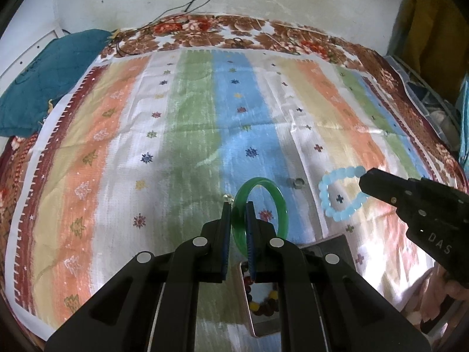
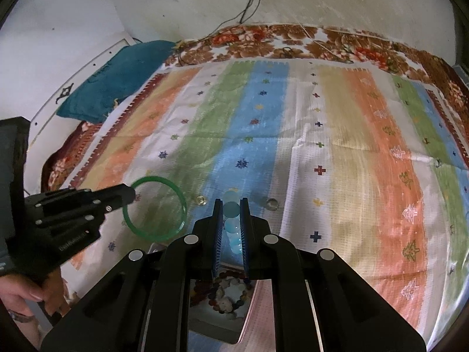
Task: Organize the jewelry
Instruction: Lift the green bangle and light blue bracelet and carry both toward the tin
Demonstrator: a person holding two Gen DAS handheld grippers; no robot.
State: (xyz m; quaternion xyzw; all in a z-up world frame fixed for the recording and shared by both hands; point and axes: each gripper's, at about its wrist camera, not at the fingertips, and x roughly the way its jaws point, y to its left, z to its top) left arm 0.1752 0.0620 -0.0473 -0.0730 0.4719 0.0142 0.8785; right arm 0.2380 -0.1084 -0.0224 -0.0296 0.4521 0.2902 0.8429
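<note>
Both grippers are being held angled downward, side by side: the left gripper (image 1: pixel 238 208) and right gripper (image 2: pixel 231 205) are each being kept clamped.

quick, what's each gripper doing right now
left gripper: closed on the green bangle, lifted off the cloth.
right gripper: closed on the light blue bead bracelet.

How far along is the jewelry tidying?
Done: beaded pieces already lie in the metal box. In hand: the left tool grips a green bangle, the right tool a pale blue bead bracelet. Left: two small rings on the striped cloth.
</note>
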